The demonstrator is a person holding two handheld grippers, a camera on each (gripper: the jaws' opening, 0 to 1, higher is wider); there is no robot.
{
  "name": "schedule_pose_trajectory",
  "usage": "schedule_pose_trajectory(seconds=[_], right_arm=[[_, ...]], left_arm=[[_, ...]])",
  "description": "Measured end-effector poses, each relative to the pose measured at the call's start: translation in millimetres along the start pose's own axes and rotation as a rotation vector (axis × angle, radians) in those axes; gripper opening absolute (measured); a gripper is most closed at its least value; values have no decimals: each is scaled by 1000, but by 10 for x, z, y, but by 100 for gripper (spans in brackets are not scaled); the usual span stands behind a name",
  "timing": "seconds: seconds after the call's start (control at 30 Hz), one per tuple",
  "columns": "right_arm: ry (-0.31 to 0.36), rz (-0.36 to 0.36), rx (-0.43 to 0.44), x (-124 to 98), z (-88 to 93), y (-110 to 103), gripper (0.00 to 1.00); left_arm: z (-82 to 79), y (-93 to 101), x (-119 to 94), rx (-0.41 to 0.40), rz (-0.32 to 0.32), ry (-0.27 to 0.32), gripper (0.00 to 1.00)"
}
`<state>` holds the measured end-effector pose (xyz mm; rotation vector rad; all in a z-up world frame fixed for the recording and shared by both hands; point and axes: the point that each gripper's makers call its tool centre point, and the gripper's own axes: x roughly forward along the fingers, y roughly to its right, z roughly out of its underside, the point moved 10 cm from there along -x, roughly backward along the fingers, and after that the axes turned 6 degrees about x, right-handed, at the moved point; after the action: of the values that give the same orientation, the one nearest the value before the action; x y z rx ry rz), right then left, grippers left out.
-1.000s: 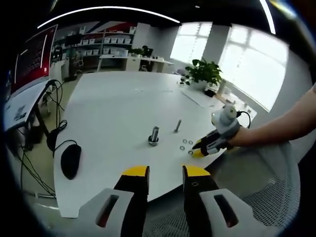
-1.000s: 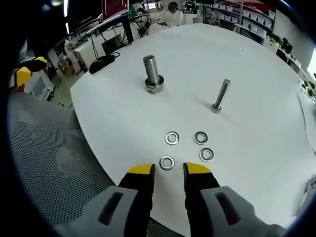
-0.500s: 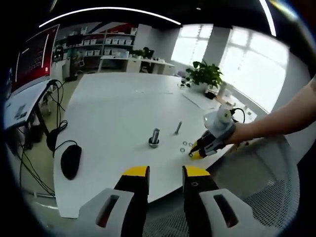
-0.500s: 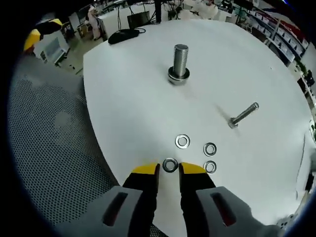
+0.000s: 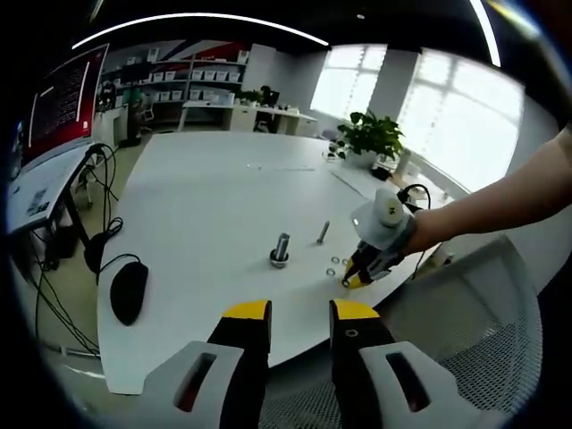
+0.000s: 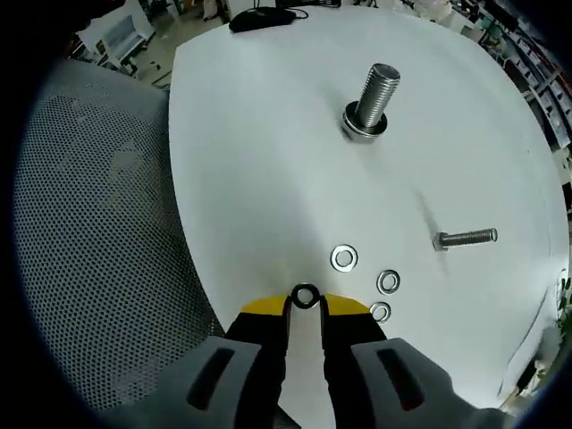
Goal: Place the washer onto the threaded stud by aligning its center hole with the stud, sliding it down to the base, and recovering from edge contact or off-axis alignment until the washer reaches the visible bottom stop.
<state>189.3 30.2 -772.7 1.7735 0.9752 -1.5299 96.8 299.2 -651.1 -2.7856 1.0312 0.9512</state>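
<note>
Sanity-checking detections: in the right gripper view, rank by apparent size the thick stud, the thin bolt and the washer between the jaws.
1. Thick stud, largest.
2. Thin bolt, slimmer and shorter-looking.
3. Washer between the right hand-held gripper tips, smallest, though nearest the camera.

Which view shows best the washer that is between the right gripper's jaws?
The right gripper view: the washer sits close and sharp between the right gripper jaw tips, its hole visible. In the left gripper view the right gripper is small and far, and that washer cannot be made out.

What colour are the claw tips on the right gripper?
Yellow, on black fingers; the right gripper shows them best in the right gripper view, pinching a washer.
</note>
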Motion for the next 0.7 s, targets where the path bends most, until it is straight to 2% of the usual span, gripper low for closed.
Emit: schedule_pose_trajectory(seconds=[0.13, 0.43, 0.63, 0.67, 0.7], right_arm=[[-72, 28, -75, 5, -60, -53, 16], [-85, 39, -88, -2, -79, -87, 15], [-44, 67, -39, -1, -29, -114, 14], [-3, 61, -18, 18, -10, -140, 3], [43, 95, -62, 16, -22, -110, 3]], left_arm=[[-1, 0, 0, 0, 2, -1, 22], [0, -6, -1, -1, -1, -1, 22], [-2, -8, -4, -5, -1, 5, 22], [-2, -8, -5, -5, -1, 6, 22], [-2, -9, -5, -5, -1, 7, 22]])
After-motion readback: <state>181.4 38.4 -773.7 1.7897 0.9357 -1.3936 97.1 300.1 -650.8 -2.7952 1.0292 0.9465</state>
